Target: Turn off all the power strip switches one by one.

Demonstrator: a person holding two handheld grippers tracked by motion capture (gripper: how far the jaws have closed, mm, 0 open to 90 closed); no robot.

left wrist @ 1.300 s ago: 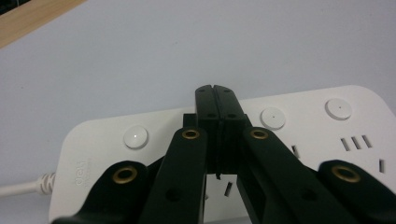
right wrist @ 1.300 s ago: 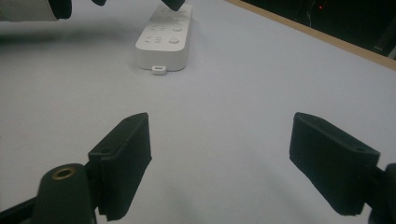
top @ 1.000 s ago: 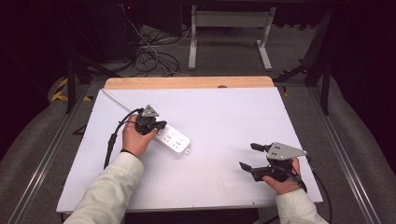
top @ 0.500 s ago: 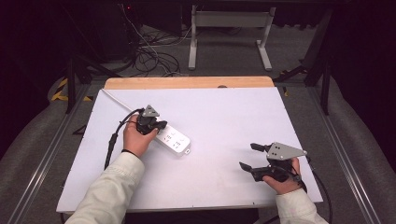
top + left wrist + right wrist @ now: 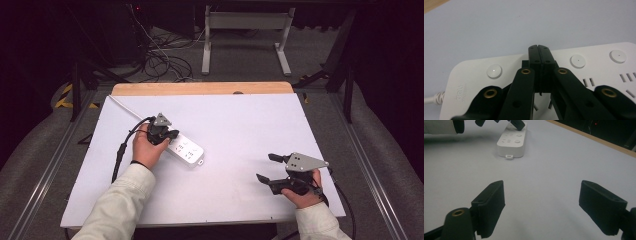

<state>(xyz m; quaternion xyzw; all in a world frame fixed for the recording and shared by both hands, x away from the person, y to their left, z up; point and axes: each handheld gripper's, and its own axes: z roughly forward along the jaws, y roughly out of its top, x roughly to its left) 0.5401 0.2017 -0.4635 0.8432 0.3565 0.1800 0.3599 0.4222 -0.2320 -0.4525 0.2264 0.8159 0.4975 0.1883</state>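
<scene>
A white power strip (image 5: 186, 150) lies left of centre on the white table top (image 5: 240, 120), its white cord (image 5: 122, 106) running to the far left corner. My left gripper (image 5: 172, 135) points down at the strip's cord end. In the left gripper view its jaws (image 5: 539, 48) are shut tip to tip with nothing between them, over the strip (image 5: 599, 65) between two round buttons (image 5: 494, 70). Whether they touch it I cannot tell. My right gripper (image 5: 265, 166) rests near the front right, open and holding nothing (image 5: 541, 202), with the strip (image 5: 511, 142) far ahead of it.
A bare wooden band (image 5: 200, 88) runs along the table's far edge. Black cables (image 5: 165, 60) and a metal stand (image 5: 245, 20) lie on the floor beyond. Black gripper cables trail off the table's left (image 5: 120, 155) and right (image 5: 342, 200) sides.
</scene>
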